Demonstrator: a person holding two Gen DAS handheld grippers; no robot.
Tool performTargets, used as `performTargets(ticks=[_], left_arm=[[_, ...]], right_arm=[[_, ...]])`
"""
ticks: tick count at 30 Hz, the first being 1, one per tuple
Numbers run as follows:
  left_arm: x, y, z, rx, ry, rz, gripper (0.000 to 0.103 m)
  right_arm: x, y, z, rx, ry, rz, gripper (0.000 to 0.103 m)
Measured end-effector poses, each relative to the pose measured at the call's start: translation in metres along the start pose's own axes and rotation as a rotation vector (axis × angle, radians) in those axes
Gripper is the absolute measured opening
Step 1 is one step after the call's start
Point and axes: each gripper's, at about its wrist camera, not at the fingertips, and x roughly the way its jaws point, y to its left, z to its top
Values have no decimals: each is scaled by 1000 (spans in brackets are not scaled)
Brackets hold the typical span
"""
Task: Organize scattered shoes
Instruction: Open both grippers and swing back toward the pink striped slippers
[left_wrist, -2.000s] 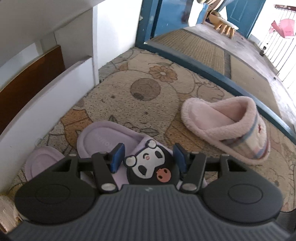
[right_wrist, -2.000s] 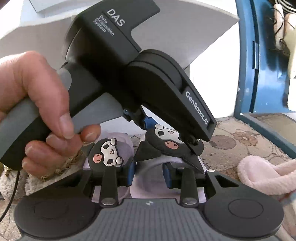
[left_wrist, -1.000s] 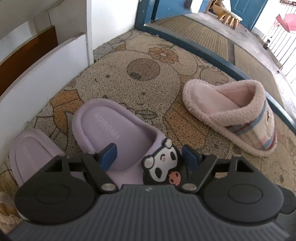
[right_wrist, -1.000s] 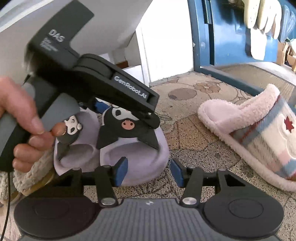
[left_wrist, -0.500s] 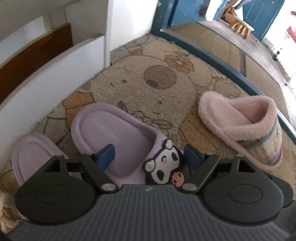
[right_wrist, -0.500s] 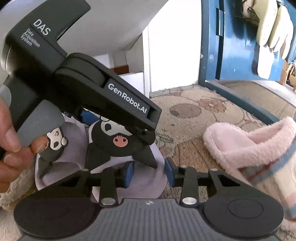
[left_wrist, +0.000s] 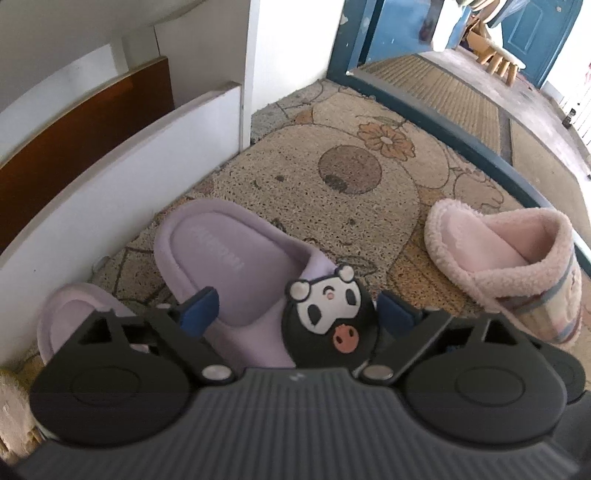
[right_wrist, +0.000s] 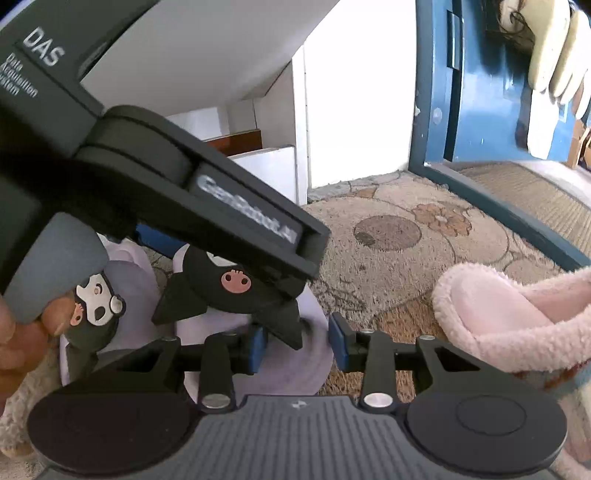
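**Tongs parting over the lilac slippers**

The left tongs are spreading wide, their blue pads clear on either side of a lilac slipper with a black cartoon charm on its strap; the pads do not press on it. At nine o'clock from that slipper lies its lilac mate, close to the white shelf board that runs along the mat's edge. The slippers lie side by side on a patterned doormat.

The right tongs are also easing apart, only partly spread, hovering over the toe end of the charm slipper with nothing gripped. Directly ahead at eleven o'clock, the left tool's dark body fills the view and blocks most of both slippers; a person's hand holds its grey handle at nine o'clock.

At three o'clock from both tongs, well apart from the lilac pair, a fluffy pink slipper lies alone on the doormat, near the blue door sill. Beyond, at one o'clock, stands a blue door frame.
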Motion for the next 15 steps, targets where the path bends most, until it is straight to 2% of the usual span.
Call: performTargets(ticks=[7,15], left_arm=[[-7,-6,-1,1,-17,11,103],[-25,-22,-5,10,-53,3,103]], right_arm=[[-24,-9,-8,76,-37,-5,60],[-47,-17,-19,128,-44,-31,66]])
